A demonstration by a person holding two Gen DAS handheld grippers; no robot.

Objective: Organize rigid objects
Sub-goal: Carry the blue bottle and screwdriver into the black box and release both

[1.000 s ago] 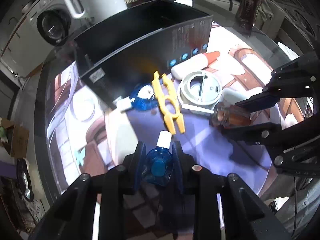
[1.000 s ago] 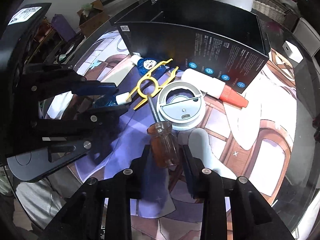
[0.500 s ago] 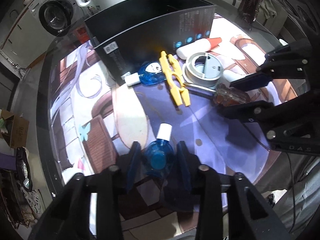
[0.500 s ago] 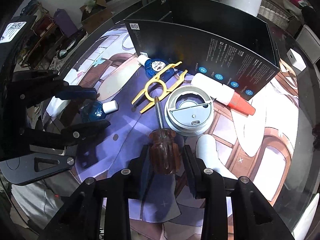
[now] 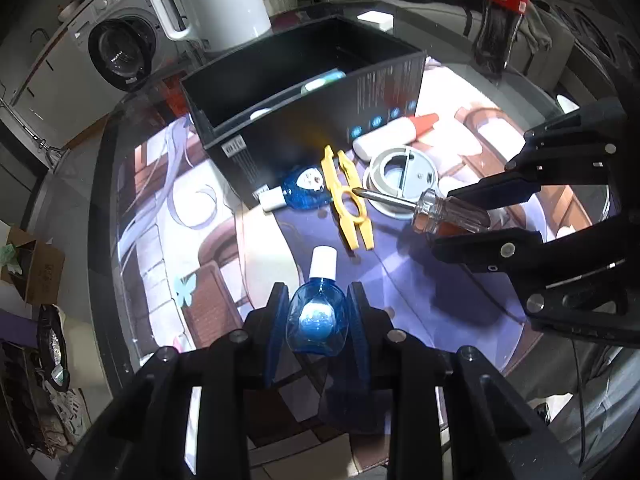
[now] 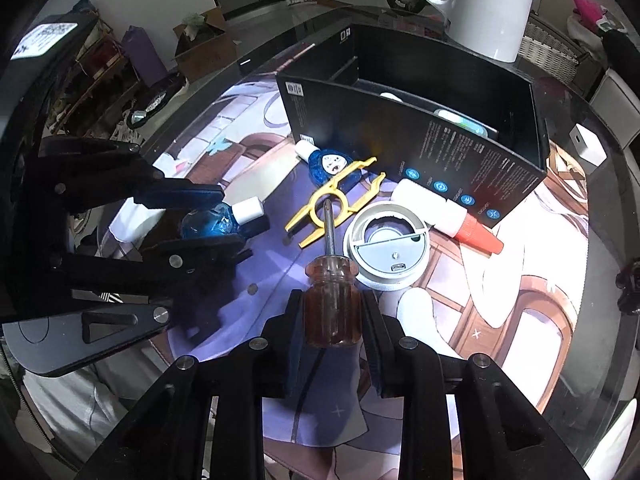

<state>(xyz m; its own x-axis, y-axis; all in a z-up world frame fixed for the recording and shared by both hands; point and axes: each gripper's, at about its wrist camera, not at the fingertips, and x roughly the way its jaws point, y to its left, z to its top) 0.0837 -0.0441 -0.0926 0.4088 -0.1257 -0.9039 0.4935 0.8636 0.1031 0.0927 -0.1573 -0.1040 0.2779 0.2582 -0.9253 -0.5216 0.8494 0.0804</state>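
Observation:
My left gripper (image 5: 318,320) is shut on a small blue bottle (image 5: 318,322) with a white cap, held above the mat; it also shows in the right wrist view (image 6: 212,222). My right gripper (image 6: 330,316) is shut on a brown-handled screwdriver (image 6: 330,304), seen in the left wrist view too (image 5: 448,216). A black open box (image 5: 304,92) stands behind. In front of it lie a second blue bottle (image 5: 300,190), a yellow plastic clip (image 5: 350,204), a round white-grey device (image 5: 400,182) and a white tube with a red cap (image 5: 394,134).
A printed mat (image 5: 180,208) covers the round glass table (image 5: 104,216). A white kettle (image 5: 216,0) and a cola bottle (image 5: 500,20) stand behind the box. A small white cube (image 6: 588,146) sits at the right. White items lie inside the box (image 6: 460,120).
Both grippers have lifted and drawn back from the pile, each keeping its object. The box interior has come more into view.

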